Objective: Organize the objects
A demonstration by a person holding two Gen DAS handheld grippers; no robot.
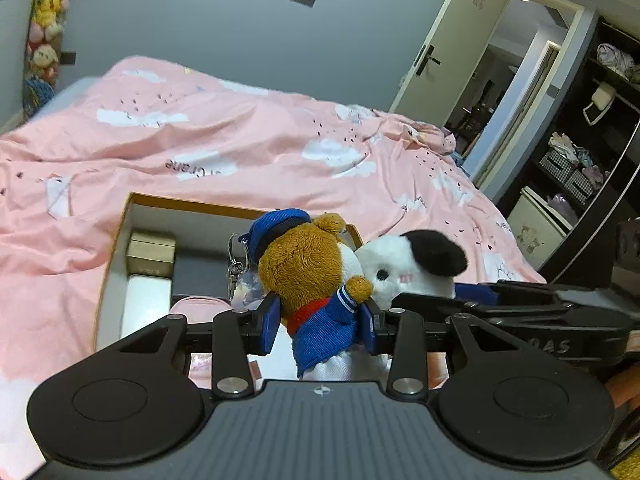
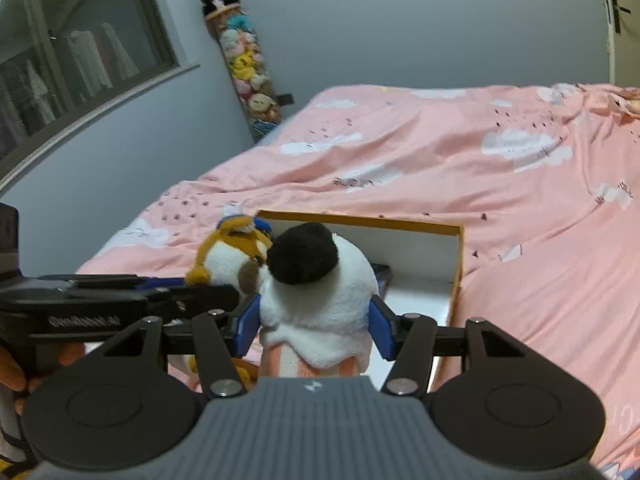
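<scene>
Gripping two soft, light plushes at the torso: left gripper fingers clamped on sailor bear, right gripper fingers on white plush, box just beyond.

Pink cloud-print duvet, hanging column of plush toys, open white door, dark shelving

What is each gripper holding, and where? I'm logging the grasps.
Left gripper: brown bear plush, clamped at its blue-jacketed torso. Right gripper: white plush with black ear, clamped at its lower body.
</scene>
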